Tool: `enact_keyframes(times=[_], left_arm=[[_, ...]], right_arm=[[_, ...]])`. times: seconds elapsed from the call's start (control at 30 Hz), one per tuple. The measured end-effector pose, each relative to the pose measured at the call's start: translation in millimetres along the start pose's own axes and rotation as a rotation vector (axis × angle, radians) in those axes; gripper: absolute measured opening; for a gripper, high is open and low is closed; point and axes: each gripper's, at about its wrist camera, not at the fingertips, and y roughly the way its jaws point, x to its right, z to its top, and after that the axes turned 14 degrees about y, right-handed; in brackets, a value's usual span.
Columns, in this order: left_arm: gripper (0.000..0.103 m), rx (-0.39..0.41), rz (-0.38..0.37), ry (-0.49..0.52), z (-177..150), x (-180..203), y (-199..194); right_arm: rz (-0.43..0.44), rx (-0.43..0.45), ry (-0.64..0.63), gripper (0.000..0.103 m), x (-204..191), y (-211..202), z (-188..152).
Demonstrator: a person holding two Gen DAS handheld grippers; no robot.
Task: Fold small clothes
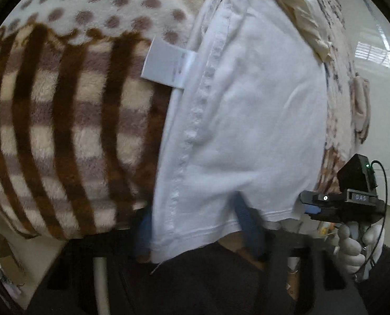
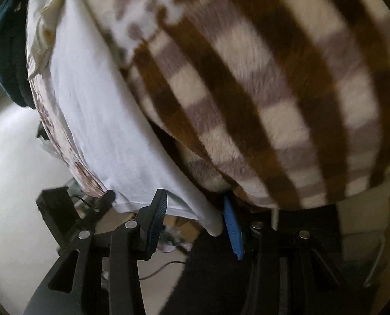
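The left gripper [image 1: 195,225] seems to pinch the near hem of the white garment [image 1: 247,110], though blur hides its pads; the right gripper [image 2: 195,223] stands spread around a hanging corner. The garment lies on the plaid fleece blanket [image 1: 63,120], with cream cloth [image 1: 297,8] beyond.

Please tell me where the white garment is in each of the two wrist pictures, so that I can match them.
Left wrist view: the white garment fills the middle and right, its hem at the bottom between the blue pads.
Right wrist view: the white garment runs as a slanted band on the left, its hem reaching the right gripper.
Shared landmark: the brown striped blanket lies beside it.
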Motion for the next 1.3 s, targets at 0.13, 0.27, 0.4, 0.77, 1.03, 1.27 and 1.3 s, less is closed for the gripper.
enact_keyframes(times=[0.13,0.27,0.4,0.77,1.03,1.27,1.3], left_arm=[[0.009,0.048,-0.034,-0.074,-10.8,-8.4,-9.6],[0.004,0.096,-0.082,-0.104,-22.6,-7.9,-31.5],[0.004,0.137,-0.124,-0.111,-26.5,-1.5,-52.4],[0.004,0.326,-0.285,-0.122,44.0,27.4,-128.2],[0.004,0.453,-0.306,-0.074,200.6,5.4,-142.5],[0.010,0.394,-0.376,-0.147,304.5,-33.4,-117.4],[0.016,0.396,-0.390,-0.166,310.6,-39.8,-116.8]], right_arm=[[0.036,0.022,0.023,0.018,-4.9,10.5,-4.5],[0.007,0.054,-0.047,0.007,-9.9,0.6,-27.1],[0.016,0.076,-0.101,0.005,-22.9,-8.4,-50.5],[0.130,0.186,-0.238,0.004,-112.8,-70.8,-76.9],[0.227,0.405,-0.284,0.004,-218.9,-132.3,3.8],[0.264,0.484,-0.225,0.008,-286.5,-161.4,107.8],[0.278,0.493,-0.226,0.013,-291.6,-165.0,117.3]])
